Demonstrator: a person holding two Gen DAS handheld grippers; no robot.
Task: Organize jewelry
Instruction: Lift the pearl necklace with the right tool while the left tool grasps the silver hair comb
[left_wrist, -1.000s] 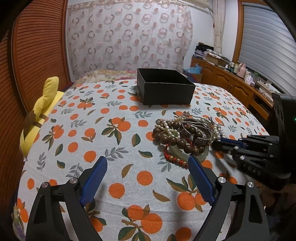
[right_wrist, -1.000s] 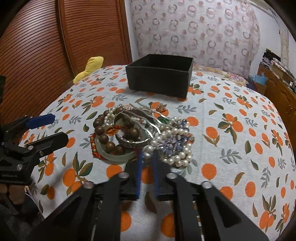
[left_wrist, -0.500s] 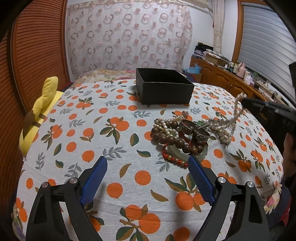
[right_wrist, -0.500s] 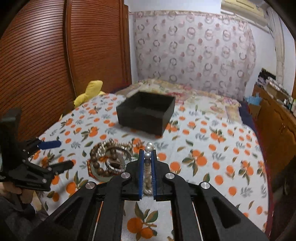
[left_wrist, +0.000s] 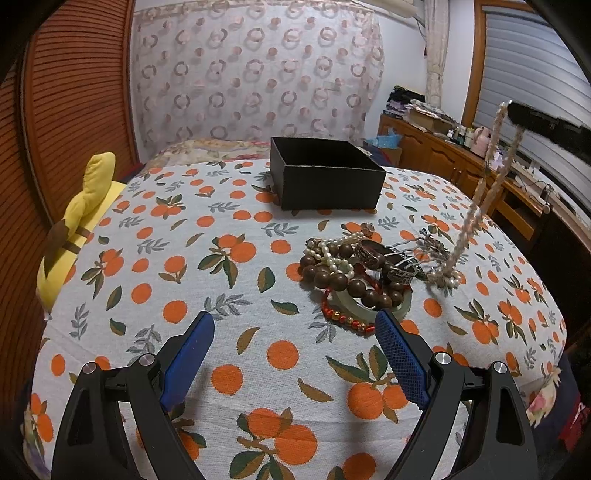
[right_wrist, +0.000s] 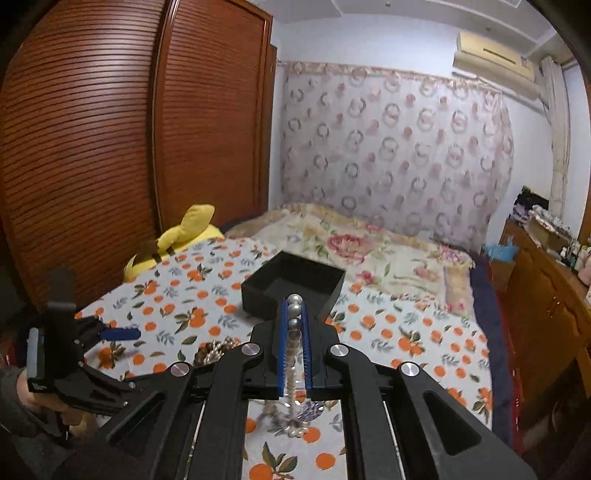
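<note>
The right gripper (right_wrist: 294, 314), clamped on the pearl necklace (left_wrist: 476, 206) (lower end trailing on the pile), sits nearer the black box (right_wrist: 295, 286) ahead; the left gripper (left_wrist: 295, 325) gapes empty.

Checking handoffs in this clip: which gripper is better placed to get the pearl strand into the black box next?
Right. The right gripper is shut on the pearl strand, lifted, facing the black box. The left gripper is open and empty, near the jewelry pile.
</note>
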